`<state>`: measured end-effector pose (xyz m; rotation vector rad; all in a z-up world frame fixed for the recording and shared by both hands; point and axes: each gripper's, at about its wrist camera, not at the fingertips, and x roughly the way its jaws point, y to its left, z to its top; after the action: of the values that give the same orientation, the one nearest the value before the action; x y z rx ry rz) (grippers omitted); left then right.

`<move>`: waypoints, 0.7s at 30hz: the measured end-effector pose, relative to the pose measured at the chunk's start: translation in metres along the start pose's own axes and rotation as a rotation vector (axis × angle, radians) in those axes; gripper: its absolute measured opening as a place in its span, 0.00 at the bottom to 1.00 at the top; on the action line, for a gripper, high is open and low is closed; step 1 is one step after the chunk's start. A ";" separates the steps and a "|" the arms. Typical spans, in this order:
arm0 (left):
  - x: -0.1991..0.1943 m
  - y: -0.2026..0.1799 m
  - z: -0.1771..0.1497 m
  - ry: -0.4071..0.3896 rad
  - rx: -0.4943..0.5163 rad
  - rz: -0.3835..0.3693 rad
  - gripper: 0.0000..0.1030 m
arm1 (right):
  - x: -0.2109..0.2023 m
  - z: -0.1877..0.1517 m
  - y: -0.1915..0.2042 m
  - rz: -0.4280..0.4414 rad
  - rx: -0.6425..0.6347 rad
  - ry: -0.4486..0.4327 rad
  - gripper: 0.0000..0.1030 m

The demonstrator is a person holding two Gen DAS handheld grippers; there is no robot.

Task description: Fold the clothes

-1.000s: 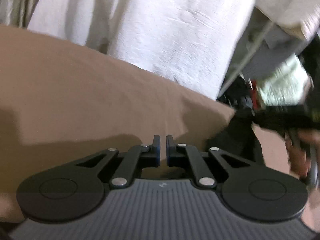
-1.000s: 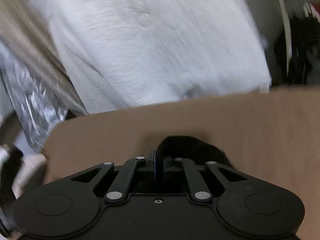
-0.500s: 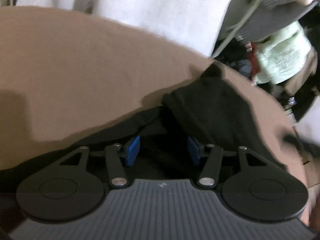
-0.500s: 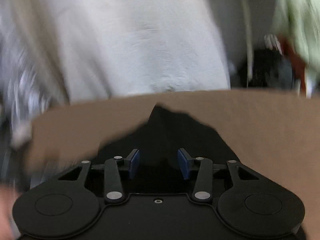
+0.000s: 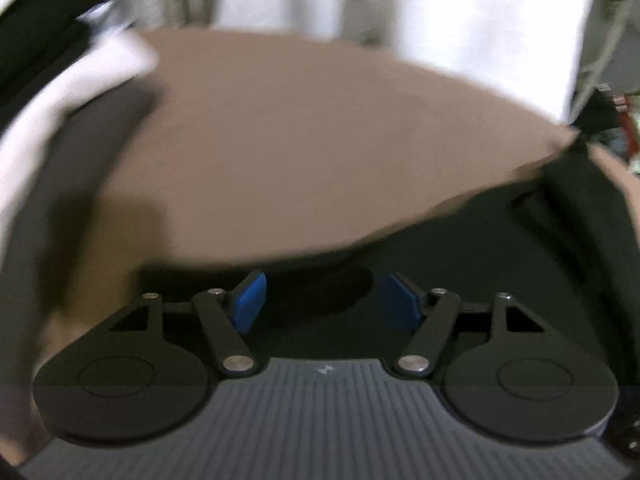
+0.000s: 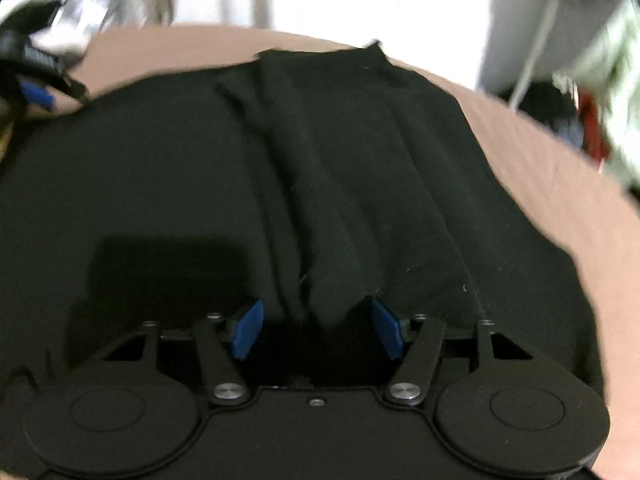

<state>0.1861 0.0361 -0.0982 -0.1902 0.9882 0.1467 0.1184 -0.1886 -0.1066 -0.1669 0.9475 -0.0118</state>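
A black garment (image 6: 280,168) lies spread on the brown table (image 6: 560,184), with long folds running toward my right gripper (image 6: 318,328). That gripper's jaws are opening. A ridge of the black cloth sits between the blue pads (image 6: 248,330), which do not press on it. In the left wrist view the garment's edge (image 5: 520,264) covers the table's near right part. My left gripper (image 5: 326,300) hangs over that edge, its jaws opening too, with only dark cloth below and nothing pinched. A black tool with a blue pad (image 6: 36,94) at the left edge looks like the left gripper.
White fabric (image 5: 440,20) hangs behind the table's far edge. A blurred white and dark pile (image 5: 80,80) sits at the left. Red and pale green clutter (image 6: 592,128) and a thin cord (image 6: 536,52) lie beyond the table's right side.
Both grippers went from shut to open and let go of the black cloth. The right view has dropped and now fills with the garment. The left view has swung leftward.
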 end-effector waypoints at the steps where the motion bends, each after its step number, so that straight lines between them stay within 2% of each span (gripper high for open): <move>1: -0.004 0.015 -0.005 0.006 -0.013 0.014 0.65 | -0.003 -0.003 0.007 -0.019 -0.032 -0.008 0.64; 3: -0.012 0.043 -0.017 0.012 -0.067 0.034 0.65 | -0.015 -0.007 0.008 0.011 0.020 -0.065 0.64; 6: -0.023 0.079 -0.037 0.031 -0.115 -0.004 0.65 | -0.032 -0.012 0.013 0.081 0.093 -0.147 0.64; 8: -0.024 0.088 -0.044 0.036 -0.061 -0.014 0.66 | -0.042 -0.015 0.022 0.149 0.132 -0.199 0.64; 10: -0.026 0.092 -0.043 -0.005 0.032 0.036 0.67 | -0.054 -0.024 0.045 0.154 0.104 -0.261 0.64; 11: -0.026 0.095 -0.041 -0.015 0.046 0.031 0.68 | -0.058 -0.028 0.057 0.156 0.087 -0.288 0.64; 12: -0.026 0.097 -0.040 -0.016 0.037 0.004 0.70 | -0.059 -0.031 0.072 0.158 0.050 -0.292 0.64; 14: -0.024 0.102 -0.036 -0.017 0.020 -0.049 0.70 | -0.063 -0.040 0.101 0.220 -0.061 -0.275 0.64; 18: -0.009 0.100 -0.034 0.028 -0.066 -0.206 0.70 | -0.065 -0.060 0.150 0.443 -0.189 -0.180 0.64; 21: 0.002 0.094 -0.036 0.055 -0.099 -0.235 0.70 | -0.076 -0.074 0.176 0.557 -0.264 -0.148 0.65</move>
<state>0.1384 0.1196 -0.1273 -0.4008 1.0065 -0.0248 0.0026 -0.0186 -0.1137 -0.1406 0.8188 0.6333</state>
